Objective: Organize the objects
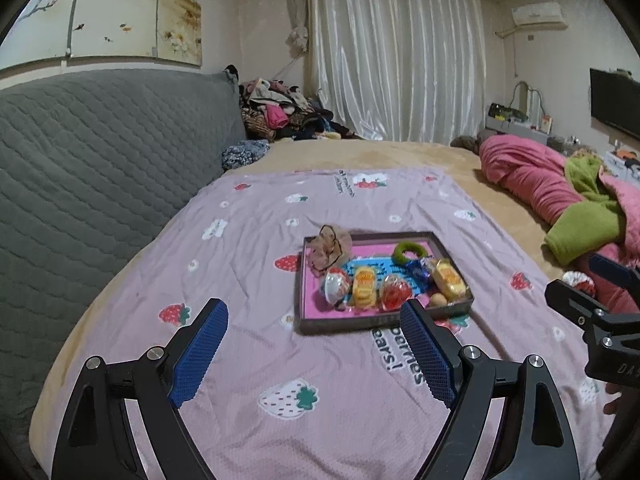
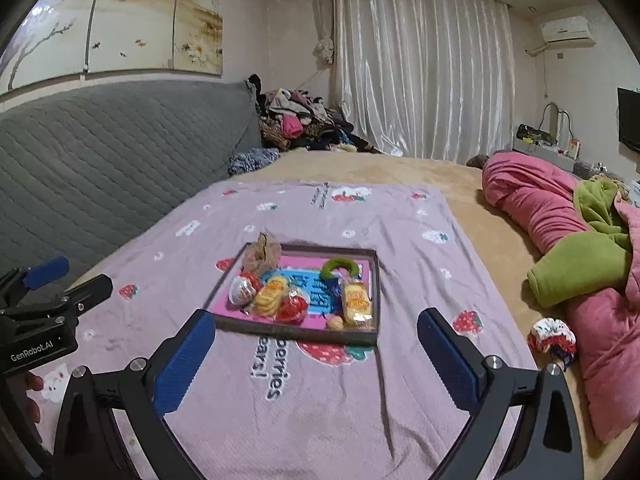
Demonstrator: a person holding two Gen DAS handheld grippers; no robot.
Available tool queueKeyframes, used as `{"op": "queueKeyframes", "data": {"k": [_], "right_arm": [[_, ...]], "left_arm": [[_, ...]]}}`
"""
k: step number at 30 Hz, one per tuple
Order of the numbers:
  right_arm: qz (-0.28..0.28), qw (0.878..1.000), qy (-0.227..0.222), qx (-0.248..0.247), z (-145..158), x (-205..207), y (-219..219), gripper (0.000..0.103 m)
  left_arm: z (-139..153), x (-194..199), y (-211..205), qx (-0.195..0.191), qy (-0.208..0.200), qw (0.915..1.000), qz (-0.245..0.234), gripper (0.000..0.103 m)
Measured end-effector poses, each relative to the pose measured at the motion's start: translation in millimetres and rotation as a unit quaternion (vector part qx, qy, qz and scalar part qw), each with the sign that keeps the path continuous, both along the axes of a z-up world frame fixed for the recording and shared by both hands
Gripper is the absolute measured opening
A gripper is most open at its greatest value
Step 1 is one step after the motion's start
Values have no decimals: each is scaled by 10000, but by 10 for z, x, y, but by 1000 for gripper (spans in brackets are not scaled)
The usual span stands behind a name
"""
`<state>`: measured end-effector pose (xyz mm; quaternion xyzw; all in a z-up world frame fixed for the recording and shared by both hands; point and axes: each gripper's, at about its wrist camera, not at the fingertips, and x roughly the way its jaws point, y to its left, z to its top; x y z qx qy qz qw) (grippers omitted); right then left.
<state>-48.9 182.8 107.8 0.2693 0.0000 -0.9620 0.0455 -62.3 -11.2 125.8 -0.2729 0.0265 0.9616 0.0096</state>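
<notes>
A dark shallow tray (image 1: 362,326) (image 2: 288,332) with a pink floor lies on the strawberry-print sheet (image 1: 248,240). It holds several snack packets, a beige scrunchie (image 1: 330,246) at its far left corner and a green ring (image 1: 408,252) (image 2: 342,266). A red-and-white scrunchie (image 2: 552,338) (image 1: 578,282) lies on the bed right of the tray. My left gripper (image 1: 316,350) is open and empty, hovering in front of the tray. My right gripper (image 2: 316,354) is open and empty, also short of the tray.
A grey quilted headboard (image 1: 100,152) runs along the left. A pink and green duvet (image 2: 568,248) is bunched on the right. A pile of clothes (image 1: 280,110) lies at the far end by the white curtains.
</notes>
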Motion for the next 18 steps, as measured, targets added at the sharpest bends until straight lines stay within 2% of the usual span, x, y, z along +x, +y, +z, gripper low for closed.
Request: {"op": "queueKeyframes", "data": {"k": [7,14,18], "right_arm": [[-20,9998,-219,-14,-203,43,7,102],[0,9996,-271,-1,-294,66,-73,102],[40,9997,-255,47,-316,57,-120,102]], "left_arm": [[-181,20,7,49,-103,9999,-63,89],[-339,-22,-20,200,-181,9995,-142,89],[-433,-64,-16,145,-176,9996,-170,89]]}}
